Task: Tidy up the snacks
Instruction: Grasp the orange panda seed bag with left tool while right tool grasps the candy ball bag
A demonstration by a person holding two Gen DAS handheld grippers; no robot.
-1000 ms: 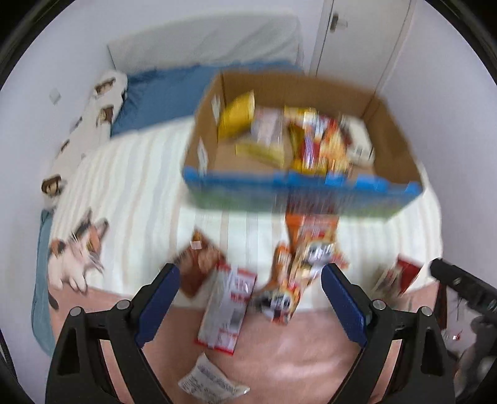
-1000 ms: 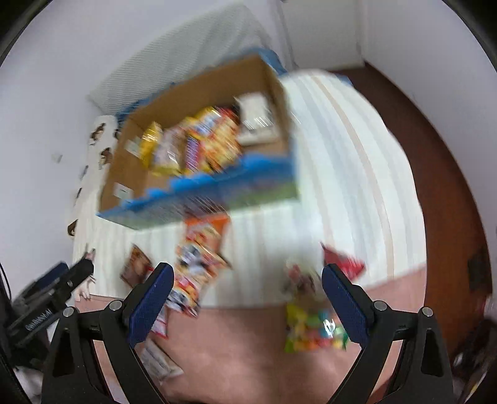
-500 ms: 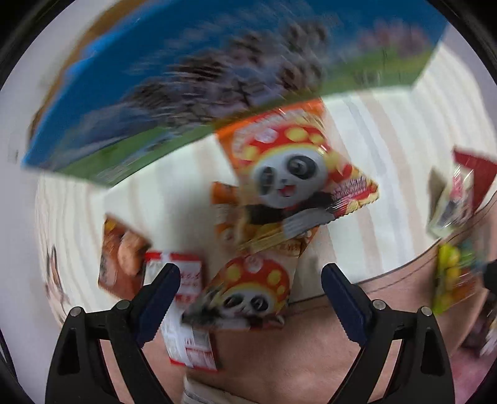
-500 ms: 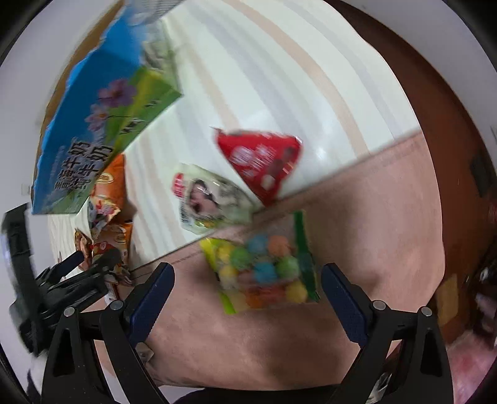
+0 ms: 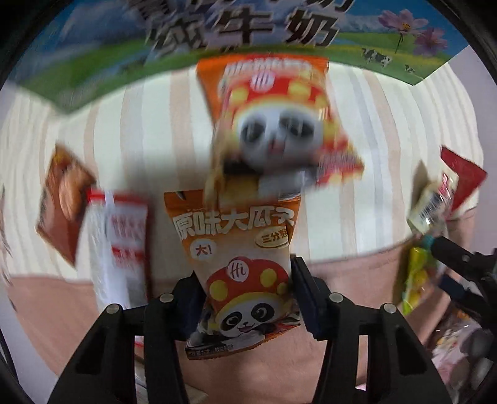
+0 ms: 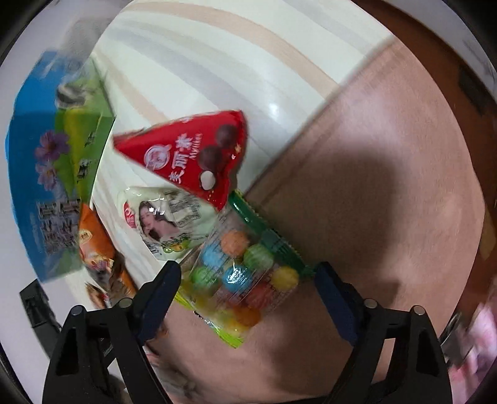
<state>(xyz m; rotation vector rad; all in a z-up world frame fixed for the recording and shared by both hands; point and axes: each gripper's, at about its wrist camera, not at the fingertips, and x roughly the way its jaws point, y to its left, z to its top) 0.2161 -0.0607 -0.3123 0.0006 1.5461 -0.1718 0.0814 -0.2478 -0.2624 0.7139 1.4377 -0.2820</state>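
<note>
Left wrist view: your left tongs have just been closing and now pinch the orange panda packet at the bed's pink edge; the milk box walls off the far side.

Right wrist view: your right tongs, just narrowing, stand spread around the candy-ball bag; pads not visibly touching. Open pink bedding lies rightward.

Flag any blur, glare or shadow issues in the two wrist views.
Left wrist: upper panda packet and box print motion-smeared, the gripped packet sharp. Right wrist: glare spot on the striped sheet, broad shadow on the pink cover, box blurred; strong fisheye bending in both.
</note>
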